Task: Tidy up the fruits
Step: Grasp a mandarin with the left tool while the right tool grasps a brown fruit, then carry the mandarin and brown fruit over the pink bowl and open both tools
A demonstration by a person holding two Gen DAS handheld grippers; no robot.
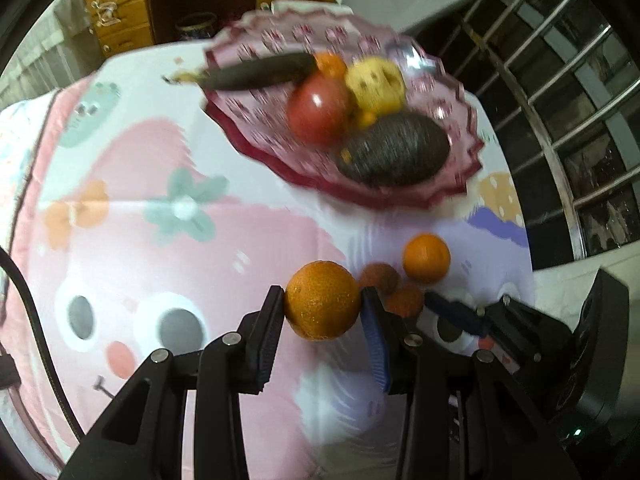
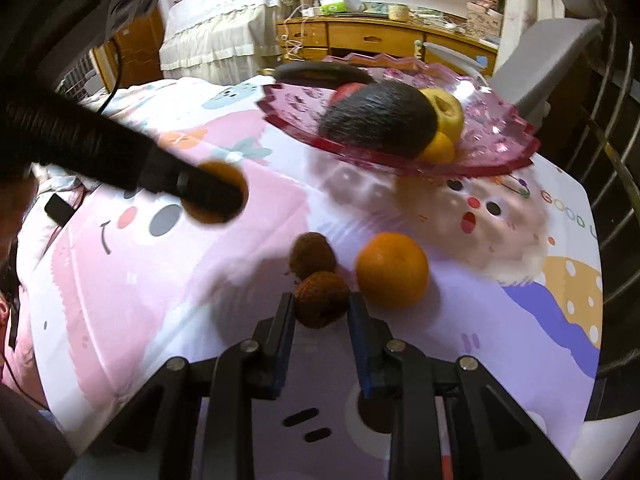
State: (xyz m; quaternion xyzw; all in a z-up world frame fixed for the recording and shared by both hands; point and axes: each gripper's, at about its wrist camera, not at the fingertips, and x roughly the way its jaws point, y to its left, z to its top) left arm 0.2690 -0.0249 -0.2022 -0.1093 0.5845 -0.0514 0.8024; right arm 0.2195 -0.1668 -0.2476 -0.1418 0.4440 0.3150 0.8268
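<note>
My left gripper (image 1: 322, 296) is shut on a large orange (image 1: 320, 312), held above the cartoon-print cloth. In the right wrist view the same gripper (image 2: 216, 194) shows at the left, with that orange (image 2: 218, 170) partly hidden behind its dark finger. My right gripper (image 2: 322, 300) is shut on a small brown rough-skinned fruit (image 2: 320, 304) that rests low over the cloth. A second brown fruit (image 2: 312, 254) and a loose orange (image 2: 392, 270) lie just beyond it. The pink glass bowl (image 1: 460, 184) holds a dark avocado (image 1: 394, 152), a red fruit (image 1: 320, 108), a yellow fruit (image 1: 376, 84) and a blackened banana (image 1: 260, 74).
The table's cloth (image 1: 160, 240) hangs over its rounded edge at left and front. A metal railing (image 1: 560, 100) runs close along the right side. A wooden desk (image 2: 380, 36) and a white chair (image 2: 552, 52) stand behind. A black cable (image 1: 36, 320) hangs at far left.
</note>
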